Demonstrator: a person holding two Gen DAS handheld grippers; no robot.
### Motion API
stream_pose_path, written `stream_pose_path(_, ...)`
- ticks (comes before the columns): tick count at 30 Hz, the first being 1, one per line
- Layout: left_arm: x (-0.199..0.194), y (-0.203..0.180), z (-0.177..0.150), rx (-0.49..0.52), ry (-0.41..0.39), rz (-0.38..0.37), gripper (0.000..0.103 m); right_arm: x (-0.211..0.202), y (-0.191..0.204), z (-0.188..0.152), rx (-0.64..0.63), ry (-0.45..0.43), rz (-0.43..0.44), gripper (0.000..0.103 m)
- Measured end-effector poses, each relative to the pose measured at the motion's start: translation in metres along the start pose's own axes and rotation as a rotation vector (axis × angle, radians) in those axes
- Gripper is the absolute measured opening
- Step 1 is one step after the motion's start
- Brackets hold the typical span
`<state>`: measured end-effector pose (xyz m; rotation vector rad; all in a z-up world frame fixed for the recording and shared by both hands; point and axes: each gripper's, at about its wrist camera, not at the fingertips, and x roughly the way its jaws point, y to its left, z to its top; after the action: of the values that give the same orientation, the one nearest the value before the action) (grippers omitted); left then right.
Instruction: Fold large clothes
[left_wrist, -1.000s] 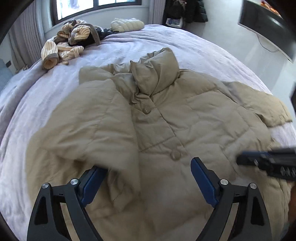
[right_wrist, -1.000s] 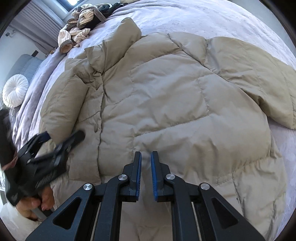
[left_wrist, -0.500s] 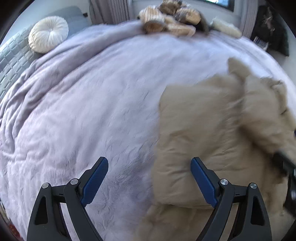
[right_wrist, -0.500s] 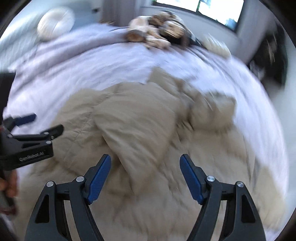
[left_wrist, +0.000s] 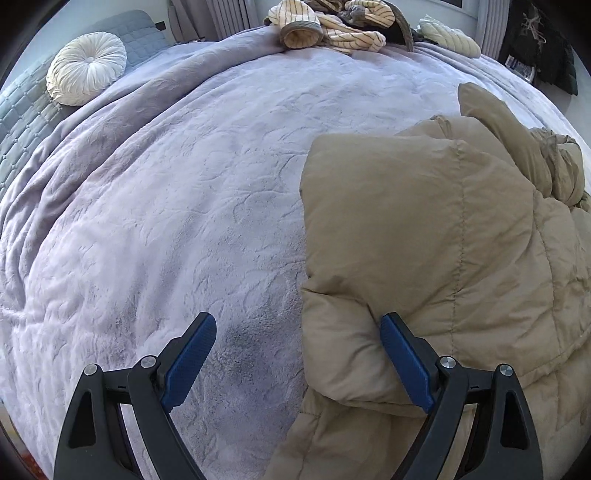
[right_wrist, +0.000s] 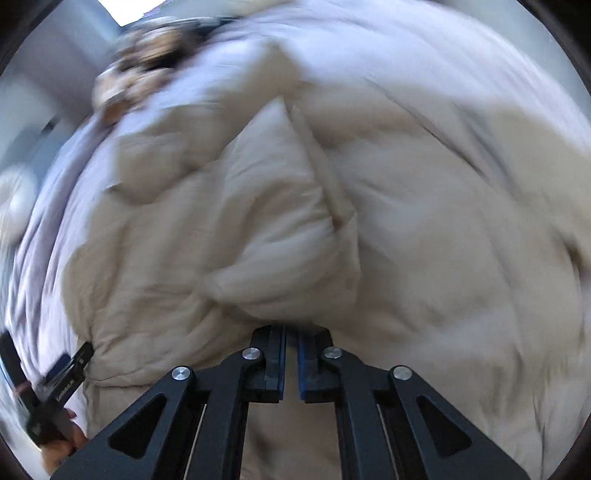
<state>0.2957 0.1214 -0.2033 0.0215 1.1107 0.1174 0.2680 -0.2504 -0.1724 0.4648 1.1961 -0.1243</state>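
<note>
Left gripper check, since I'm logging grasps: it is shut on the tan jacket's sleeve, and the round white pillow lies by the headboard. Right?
Not quite. In the left wrist view the left gripper is open: its blue pads stand wide apart, straddling the edge of the folded sleeve of the jacket without clamping it. The round white pillow does lie by the headboard.

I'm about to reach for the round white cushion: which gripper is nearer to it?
Left. The left gripper is open at the jacket's left edge, on the round white cushion's side; the right gripper, shut, is over the jacket's middle.
</note>
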Motion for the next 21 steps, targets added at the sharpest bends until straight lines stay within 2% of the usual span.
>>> stream_pose_path(3,-0.015,0.005,0.007,-0.027,-0.032,-0.006,0.091,-0.023,-0.04,-0.004,0.118,-0.027,0.051,0.009)
stream_pose_path(5,-0.026,0.007,0.015,-0.043,-0.074,-0.025,0.091,-0.038,-0.049,-0.001,0.136,-0.06,0.097,0.034)
stream_pose_path(6,-0.028,0.007,0.019,-0.043,-0.082,-0.029,0.091,-0.041,-0.051,0.003,0.137,-0.071,0.119,0.069)
stream_pose_path(7,-0.029,0.005,0.025,-0.038,-0.087,-0.031,0.091,-0.043,-0.054,0.009,0.137,-0.077,0.154,0.082)
stream_pose_path(9,-0.026,-0.002,0.033,-0.024,-0.09,-0.013,0.091,-0.037,-0.055,0.022,0.138,-0.071,0.221,0.082)
stream_pose_path(11,-0.02,-0.008,0.037,-0.006,-0.088,0.003,0.091,-0.018,-0.052,0.034,0.146,-0.013,0.254,0.065)
stream_pose_path(12,-0.014,-0.011,0.037,0.01,-0.078,0.017,0.091,-0.001,-0.053,0.039,0.165,0.041,0.26,0.024)
stream_pose_path(13,-0.009,-0.014,0.035,0.024,-0.067,0.032,0.091,0.005,-0.051,0.038,0.175,0.082,0.267,0.007)
stream_pose_path(15,0.003,-0.017,0.03,0.048,-0.038,0.04,0.092,0.01,-0.049,0.032,0.176,0.105,0.26,0.007)
stream_pose_path(19,0.014,-0.022,0.023,0.068,-0.028,0.034,0.092,0.0,-0.044,0.01,0.041,0.054,0.13,0.007)
stream_pose_path(21,0.014,-0.023,0.023,0.074,-0.027,0.044,0.092,0.004,-0.046,0.008,0.017,0.042,0.12,0.007)
